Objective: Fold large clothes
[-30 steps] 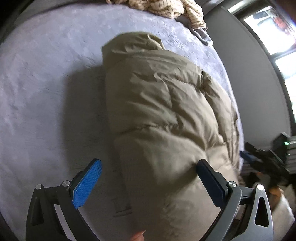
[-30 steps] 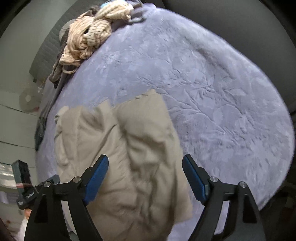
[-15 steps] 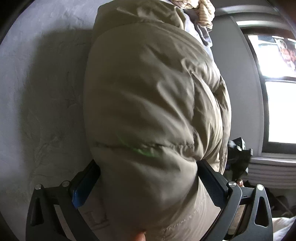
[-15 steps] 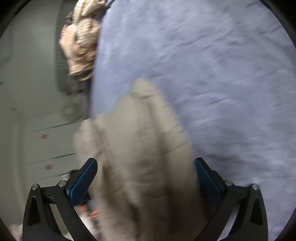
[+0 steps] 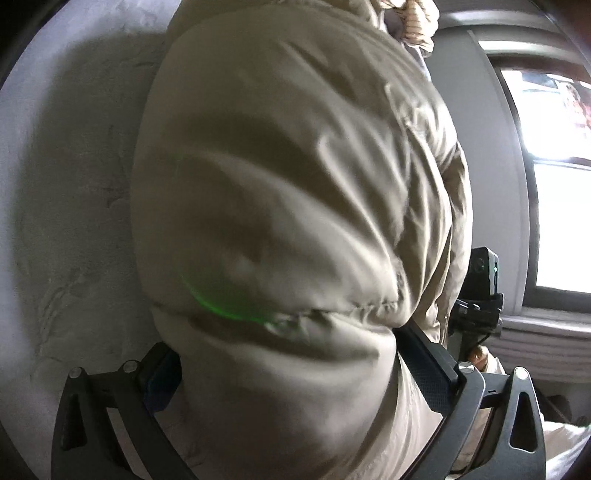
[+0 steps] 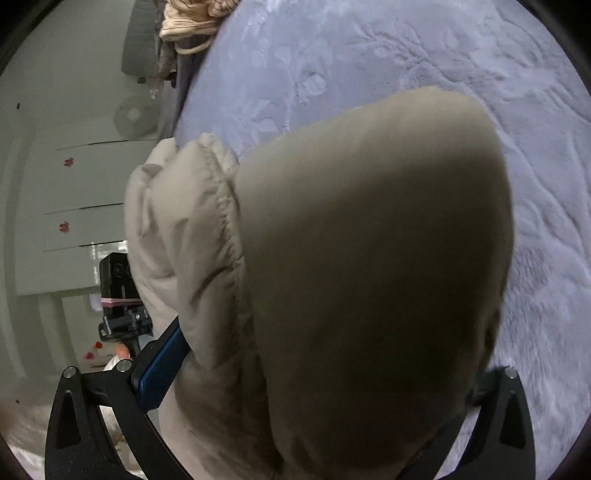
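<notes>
A bulky khaki puffer jacket (image 5: 295, 206) lies folded on the lavender bedspread (image 5: 74, 184). It fills most of both views. My left gripper (image 5: 291, 365) has its jaws wide apart around one end of the jacket, with the padding bulging between them. My right gripper (image 6: 325, 369) straddles the other end (image 6: 369, 258) the same way; its left blue pad (image 6: 162, 362) presses the jacket's side, and its right finger is mostly hidden by fabric. Each gripper's camera shows in the other's view.
A heap of beige knitted and checked clothes (image 6: 192, 18) lies at the far end of the bed. A grey headboard wall and a bright window (image 5: 554, 184) are on one side, white cabinet doors (image 6: 74, 184) on the other. The bedspread (image 6: 406, 55) extends beyond the jacket.
Both grippers moved in toward the jacket from its two ends. The jacket went from lying ahead of the jaws to bulging between them, filling both views.
</notes>
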Motion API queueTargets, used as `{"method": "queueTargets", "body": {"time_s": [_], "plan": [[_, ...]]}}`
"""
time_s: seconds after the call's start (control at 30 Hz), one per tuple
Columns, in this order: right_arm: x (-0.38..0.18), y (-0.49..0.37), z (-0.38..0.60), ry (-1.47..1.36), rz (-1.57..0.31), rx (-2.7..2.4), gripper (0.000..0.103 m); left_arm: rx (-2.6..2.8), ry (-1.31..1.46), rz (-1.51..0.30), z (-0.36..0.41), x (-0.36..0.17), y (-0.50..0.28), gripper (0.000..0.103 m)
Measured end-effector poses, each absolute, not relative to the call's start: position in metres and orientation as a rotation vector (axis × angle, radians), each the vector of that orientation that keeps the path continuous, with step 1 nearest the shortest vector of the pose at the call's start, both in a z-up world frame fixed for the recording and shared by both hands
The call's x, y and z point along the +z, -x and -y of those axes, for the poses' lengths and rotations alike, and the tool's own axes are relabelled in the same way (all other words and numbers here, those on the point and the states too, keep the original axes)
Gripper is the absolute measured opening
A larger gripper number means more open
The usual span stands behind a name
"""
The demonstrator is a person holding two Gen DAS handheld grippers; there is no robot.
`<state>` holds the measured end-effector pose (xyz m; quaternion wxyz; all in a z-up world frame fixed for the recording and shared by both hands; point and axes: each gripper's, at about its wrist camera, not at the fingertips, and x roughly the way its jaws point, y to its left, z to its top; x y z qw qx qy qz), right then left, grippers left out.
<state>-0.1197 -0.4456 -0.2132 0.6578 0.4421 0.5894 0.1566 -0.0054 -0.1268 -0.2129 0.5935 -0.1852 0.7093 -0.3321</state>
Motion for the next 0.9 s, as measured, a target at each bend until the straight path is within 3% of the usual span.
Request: {"method": "queueTargets", "body": {"time_s": [0.17,0.23,0.3,0.4,0.67,0.9], "plan": [[-0.211,0.121,0.444,-1.014,-1.364,0.306,0.102,-0.755,0.358,-1.58,0.135,-0.196,0.015,0.097],[-0.207,0.121,0.442,-1.021,-1.375,0.27,0.091,-0.759,0.348,-1.554,0.134,-0.187,0.016,0.087],[-0.197,0.119,0.441,-1.022,-1.348,0.258,0.066,-0.774,0.353,-1.537,0.133,-0.182,0.011,0.081],[-0.176,0.119,0.432,-0.99,-1.313,0.264,0.048,-0.819,0.351,-1.512,0.129,-0.171,0.007,0.076],[-0.122,0.093,0.388,-0.953,-1.192,0.251,0.042,-0.906,0.352,-1.429,0.085,-0.135,-0.038,0.076],[-0.111,0.003,0.324,-0.933,-1.153,0.364,0.042,-0.819,0.364,-1.331,0.01,-0.12,-0.122,0.076]]}}
